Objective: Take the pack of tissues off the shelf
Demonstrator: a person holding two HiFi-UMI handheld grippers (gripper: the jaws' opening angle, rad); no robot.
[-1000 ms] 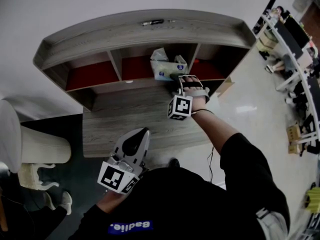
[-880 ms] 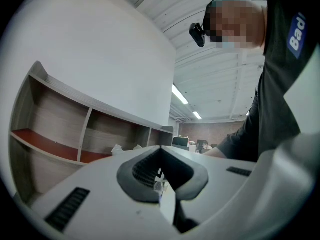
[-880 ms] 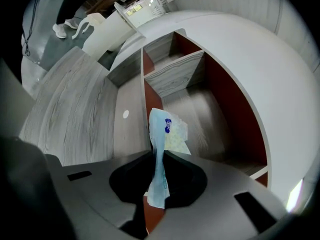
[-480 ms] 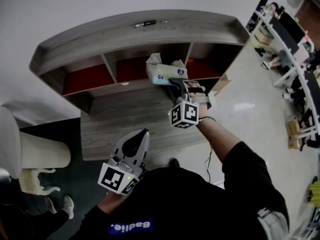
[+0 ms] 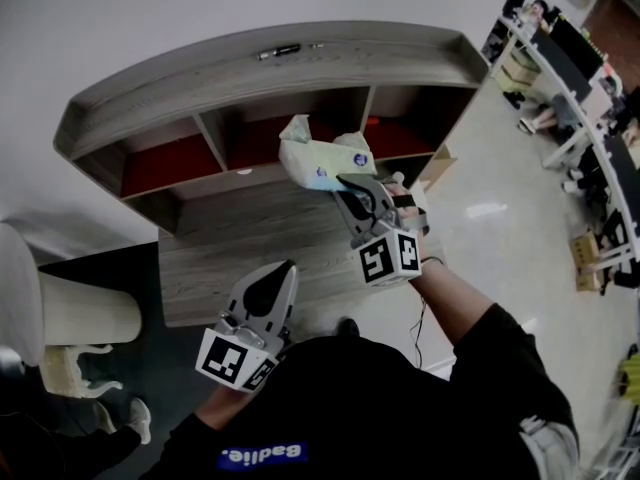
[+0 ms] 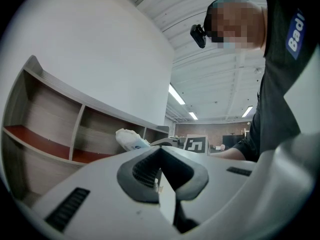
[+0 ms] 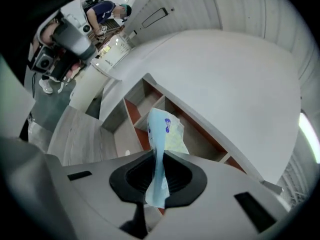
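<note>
Gripping the pack of tissues [image 5: 318,154] by one thin flat edge with the right claw [image 7: 157,176], pressing both jaws almost fully together on it. Holding the pack just beyond the claw tips, in the air before the shelf [image 5: 250,66], above the counter [image 5: 225,243]. Holding the left claw [image 6: 160,170] closed and empty, well apart from the pack

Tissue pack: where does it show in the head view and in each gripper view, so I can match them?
Head view: tissue pack just above centre, in front of the shelf, pinched by the right gripper.
Left gripper view: tissue pack small, left of centre, against the shelf.
Right gripper view: tissue pack at centre, rising from between that gripper's jaws.
Shared landmark: the shelf's red-floored compartments.
</note>
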